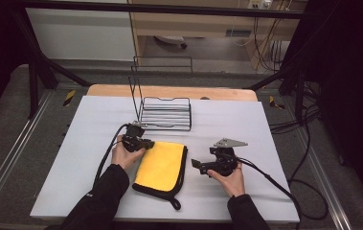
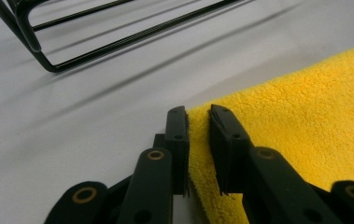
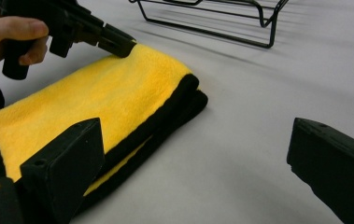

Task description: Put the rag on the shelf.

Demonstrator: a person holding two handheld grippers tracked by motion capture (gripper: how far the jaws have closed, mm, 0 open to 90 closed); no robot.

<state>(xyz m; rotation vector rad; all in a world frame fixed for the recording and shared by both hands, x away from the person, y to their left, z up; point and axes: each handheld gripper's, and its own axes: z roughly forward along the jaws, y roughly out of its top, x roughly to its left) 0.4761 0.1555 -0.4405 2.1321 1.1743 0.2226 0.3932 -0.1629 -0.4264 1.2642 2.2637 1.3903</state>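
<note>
The left gripper [image 2: 198,140] has its jaws nearly together around the far left corner of the folded yellow cloth [image 1: 162,165], the fabric edge pinched between them. The right gripper [image 1: 203,165] sits with its jaws wide apart and empty, just beside the cloth's black-trimmed right edge. The cloth lies flat on the table [image 1: 246,124], near the person, with the black wire rack [image 1: 165,114] beyond it, bare. By the look of it, only the first grasp is made; any lifting, unfolding or placing is not yet done.
</note>
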